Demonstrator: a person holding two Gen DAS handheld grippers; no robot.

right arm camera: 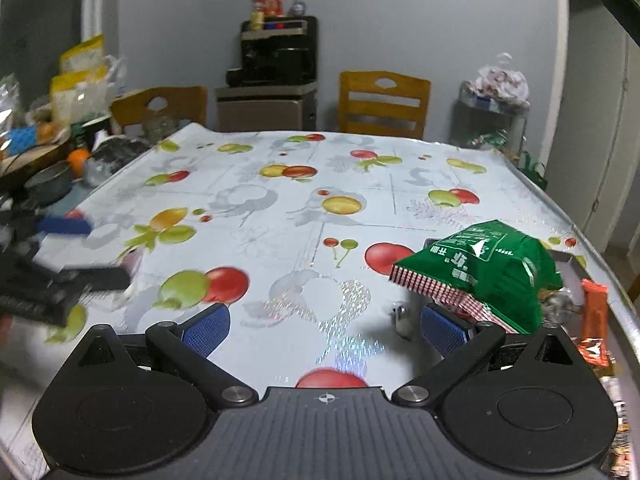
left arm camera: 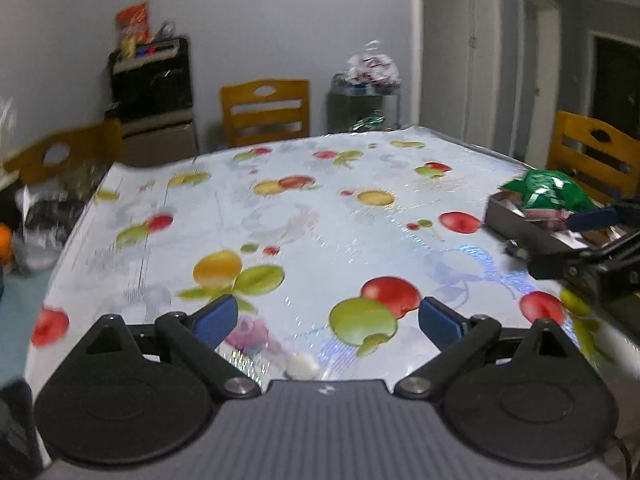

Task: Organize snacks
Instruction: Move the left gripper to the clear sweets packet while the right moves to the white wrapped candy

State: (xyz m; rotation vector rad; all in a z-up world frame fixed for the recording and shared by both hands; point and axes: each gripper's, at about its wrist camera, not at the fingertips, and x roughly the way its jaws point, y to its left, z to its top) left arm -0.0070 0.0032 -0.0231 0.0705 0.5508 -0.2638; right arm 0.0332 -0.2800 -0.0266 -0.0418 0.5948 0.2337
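Nearest the cameras, both pairs of tongs are being held spread wide with nothing between their blue pads: the left tongs (left arm camera: 326, 320) are being kept above the fruit-printed tabletop (left arm camera: 304, 216), with a small pink-and-white wrapped sweet (left arm camera: 276, 350) lying just below them, and the right tongs (right arm camera: 326, 326) are being kept over bare cloth just left of the snacks. Beside the right pad, a green snack bag (right arm camera: 492, 272) is being propped on the rim of a dark tray (left arm camera: 520, 224) at the tabletop's right edge, its long axis running left to right and its red-checked sealed end pointing left and toward the camera. An orange wrapper (right arm camera: 594, 320) is standing on end in the tray, tilted slightly. Farther back, wooden chairs (right arm camera: 384, 100) are being seen against the wall.
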